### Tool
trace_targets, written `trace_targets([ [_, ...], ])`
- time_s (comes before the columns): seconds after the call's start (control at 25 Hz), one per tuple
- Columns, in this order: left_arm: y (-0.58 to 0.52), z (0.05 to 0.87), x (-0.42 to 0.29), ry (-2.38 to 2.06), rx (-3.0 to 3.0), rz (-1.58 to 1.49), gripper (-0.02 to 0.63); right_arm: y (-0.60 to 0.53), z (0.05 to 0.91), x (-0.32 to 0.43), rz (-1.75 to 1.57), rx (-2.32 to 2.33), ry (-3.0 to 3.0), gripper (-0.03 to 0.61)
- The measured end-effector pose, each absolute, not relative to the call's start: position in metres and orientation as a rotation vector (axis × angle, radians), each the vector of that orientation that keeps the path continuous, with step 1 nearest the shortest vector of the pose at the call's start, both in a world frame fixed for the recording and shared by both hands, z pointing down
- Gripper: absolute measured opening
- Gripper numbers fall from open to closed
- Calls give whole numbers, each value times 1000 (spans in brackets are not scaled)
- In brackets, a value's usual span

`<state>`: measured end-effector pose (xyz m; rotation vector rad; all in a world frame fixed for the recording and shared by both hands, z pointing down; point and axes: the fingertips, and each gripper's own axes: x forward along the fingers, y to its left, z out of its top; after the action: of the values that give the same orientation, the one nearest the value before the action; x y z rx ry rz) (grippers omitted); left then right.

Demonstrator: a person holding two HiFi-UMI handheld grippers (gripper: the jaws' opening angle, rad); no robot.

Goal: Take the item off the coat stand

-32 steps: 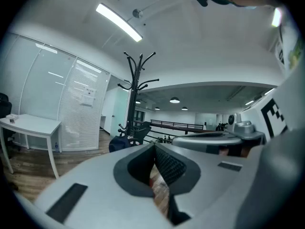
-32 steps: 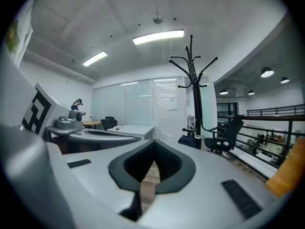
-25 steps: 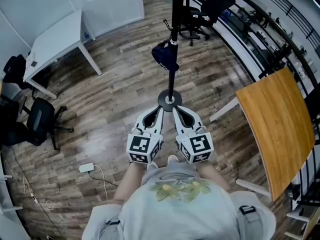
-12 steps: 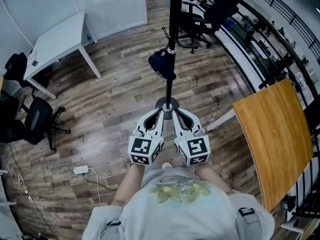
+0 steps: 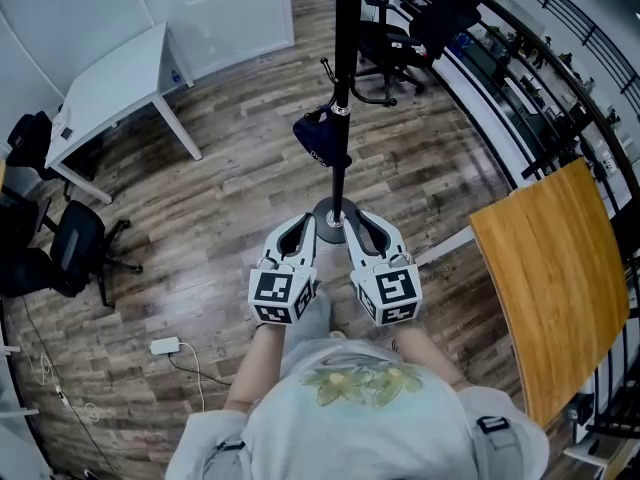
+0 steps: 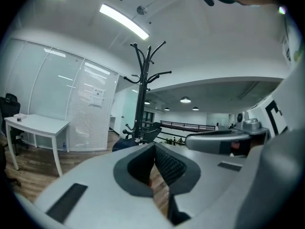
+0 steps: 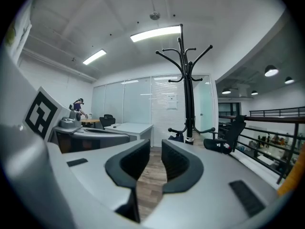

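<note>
A black coat stand (image 5: 338,78) rises from a round base (image 5: 322,211) on the wood floor just ahead of me. A dark blue item (image 5: 320,140) hangs low on its pole, well beyond both grippers. My left gripper (image 5: 301,225) is shut and empty, left of the base. My right gripper (image 5: 357,220) is right of the base, its jaws opening with only floor between them. The left gripper view shows the stand (image 6: 142,94) and the blue item (image 6: 123,145) past the shut left gripper (image 6: 153,150). The right gripper view shows the stand (image 7: 189,97) beyond the parted right gripper (image 7: 155,152).
A white desk (image 5: 108,86) stands at the far left, with black office chairs (image 5: 68,246) nearer. A wooden tabletop (image 5: 555,268) fills the right side. A charger and cable (image 5: 165,347) lie on the floor at left. Another chair (image 5: 398,30) and a railing (image 5: 545,73) sit behind the stand.
The two grippers have drifted slightly apart and toward the stand's base. The right gripper's jaws have parted a little. The left gripper's jaws stayed shut.
</note>
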<state>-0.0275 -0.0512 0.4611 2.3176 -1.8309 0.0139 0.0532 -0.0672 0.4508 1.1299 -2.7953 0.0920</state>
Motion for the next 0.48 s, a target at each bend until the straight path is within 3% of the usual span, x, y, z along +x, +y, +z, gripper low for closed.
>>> trace_targets([
  [0.36, -131, 462, -73, -1808, 2350, 59, 35, -141, 461, 18, 106, 1165, -2747, 125],
  [0.48, -155, 465, -85, -1788, 2378, 73, 142, -160, 466, 8, 116, 1182, -2722, 144],
])
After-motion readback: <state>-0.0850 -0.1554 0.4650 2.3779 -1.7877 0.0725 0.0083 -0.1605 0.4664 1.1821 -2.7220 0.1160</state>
